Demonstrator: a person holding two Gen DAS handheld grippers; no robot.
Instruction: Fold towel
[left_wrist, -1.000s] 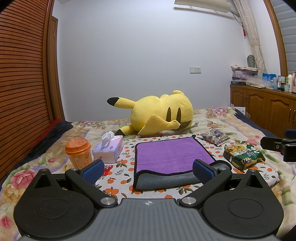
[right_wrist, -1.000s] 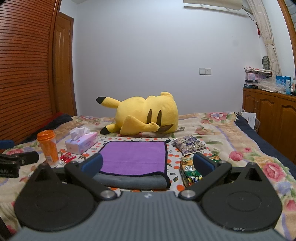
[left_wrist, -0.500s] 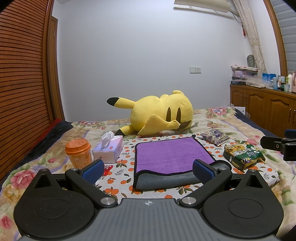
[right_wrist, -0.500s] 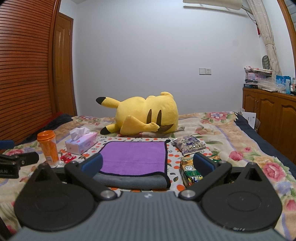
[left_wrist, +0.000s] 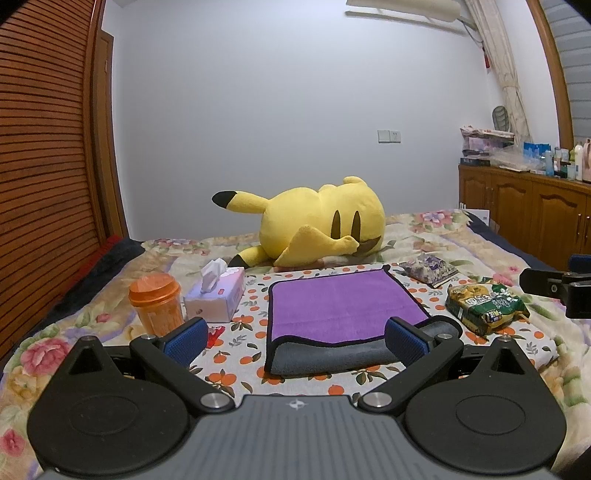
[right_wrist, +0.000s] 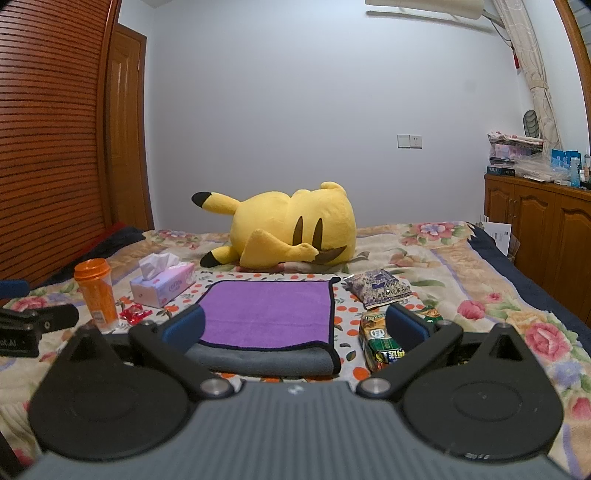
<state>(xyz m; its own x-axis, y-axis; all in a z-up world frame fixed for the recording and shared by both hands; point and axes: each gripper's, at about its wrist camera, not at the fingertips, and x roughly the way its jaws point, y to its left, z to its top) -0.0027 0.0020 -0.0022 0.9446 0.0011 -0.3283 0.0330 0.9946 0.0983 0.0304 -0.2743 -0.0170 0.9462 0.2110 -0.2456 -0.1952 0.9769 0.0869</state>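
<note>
A purple towel with a black edge lies folded on the orange-dotted cloth; its grey underside shows along the near fold. It also shows in the right wrist view. My left gripper is open and empty, held just short of the towel's near edge. My right gripper is open and empty, also just short of that edge. The right gripper shows at the right edge of the left wrist view, and the left gripper at the left edge of the right wrist view.
A yellow plush lies behind the towel. An orange-lidded jar, a tissue box and a red wrapper are left of it. A green snack bag and a purple packet are right. Wooden cabinets stand far right.
</note>
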